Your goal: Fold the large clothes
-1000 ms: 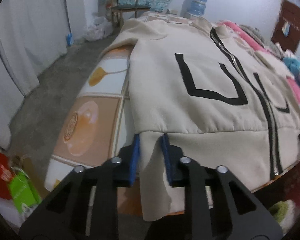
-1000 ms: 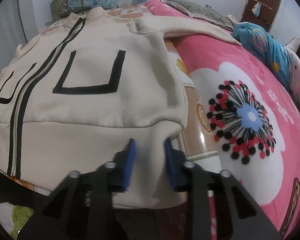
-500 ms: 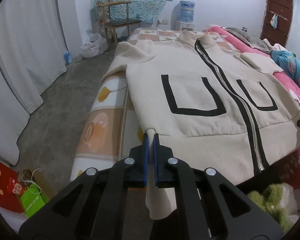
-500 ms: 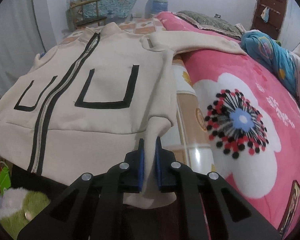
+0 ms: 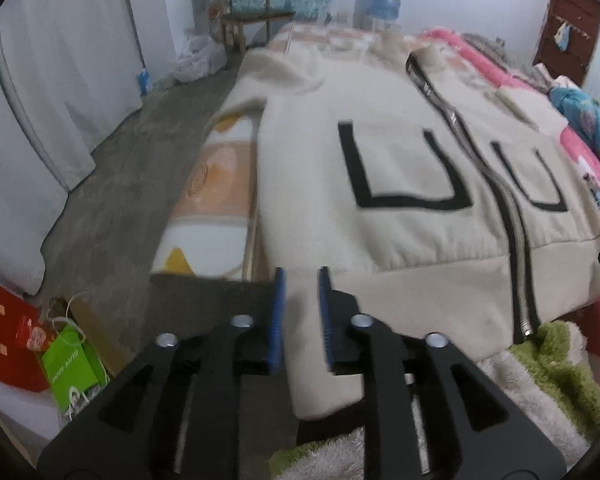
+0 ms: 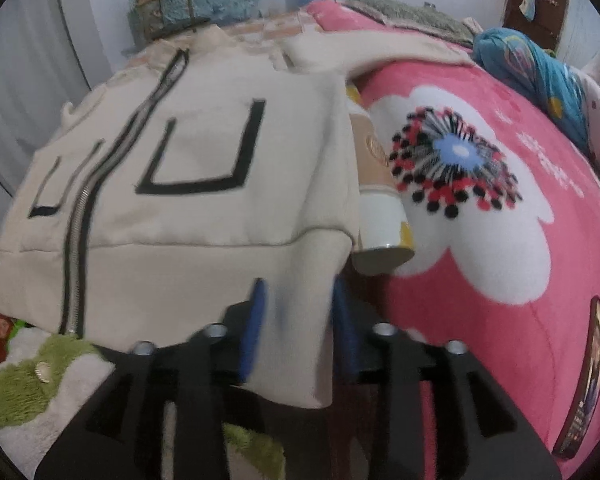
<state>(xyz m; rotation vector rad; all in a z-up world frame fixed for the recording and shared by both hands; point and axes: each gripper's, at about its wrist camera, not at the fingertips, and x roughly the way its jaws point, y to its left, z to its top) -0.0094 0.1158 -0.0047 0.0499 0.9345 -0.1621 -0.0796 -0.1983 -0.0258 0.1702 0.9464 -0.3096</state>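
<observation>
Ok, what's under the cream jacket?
The cream jacket lies on an orange-and-white patterned mat, beside the pink floral blanket. What lies beneath its middle is hidden.

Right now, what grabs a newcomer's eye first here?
The cream zip jacket with black U-shaped pocket outlines, spread across the bed, hem hanging over the near edge. Then the pink flower blanket to its right. Both tongs, left and right, have just been opening, hem corners loose between them.

Both grippers have black slotted linkage arms (four silver screws each) ending in blue ribbed fingers point(image 5: 278, 320)
</observation>
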